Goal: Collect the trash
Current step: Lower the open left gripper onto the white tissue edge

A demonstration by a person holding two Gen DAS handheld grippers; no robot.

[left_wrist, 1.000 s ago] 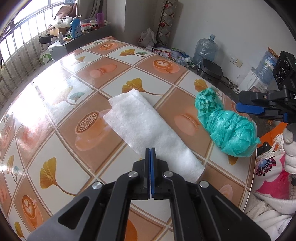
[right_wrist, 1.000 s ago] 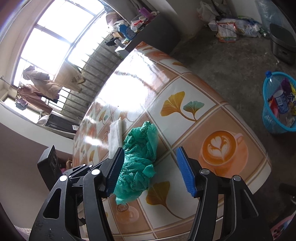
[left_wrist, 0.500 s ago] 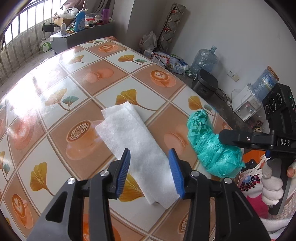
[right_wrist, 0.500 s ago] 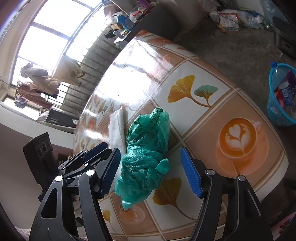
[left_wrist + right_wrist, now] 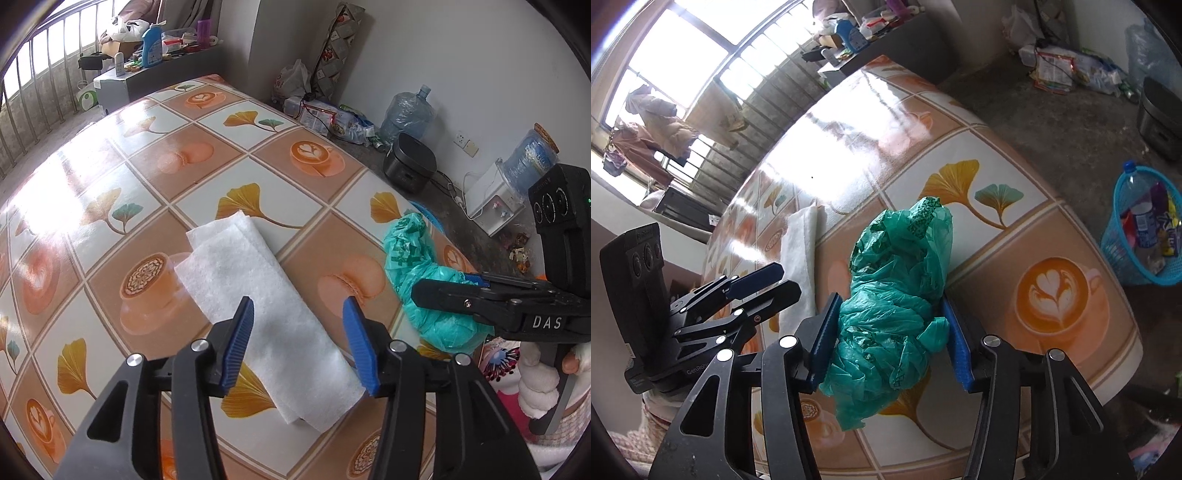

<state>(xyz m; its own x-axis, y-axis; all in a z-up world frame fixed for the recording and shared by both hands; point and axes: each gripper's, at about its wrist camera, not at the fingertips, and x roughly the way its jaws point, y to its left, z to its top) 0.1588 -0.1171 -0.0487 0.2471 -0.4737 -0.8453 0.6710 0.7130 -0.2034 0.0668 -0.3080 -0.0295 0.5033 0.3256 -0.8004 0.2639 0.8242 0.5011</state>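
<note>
Straddling the white tissue (image 5: 266,314), left hand-held gripper (image 5: 297,343) has gone from together to spread apart, nothing held. Right hand-held gripper (image 5: 892,339) has advanced, apart, pads flanking the green plastic bag (image 5: 897,295) on the worktop (image 5: 1052,258). Judgement: both grasps imminent. Blue basket (image 5: 1123,258) on the floor beyond.

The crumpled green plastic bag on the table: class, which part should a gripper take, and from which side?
Grip the green plastic bag across its bulky near end, approaching from the table's near edge. It lies lengthwise away from the right gripper, whose open fingers already flank that soft, compressible end.
</note>
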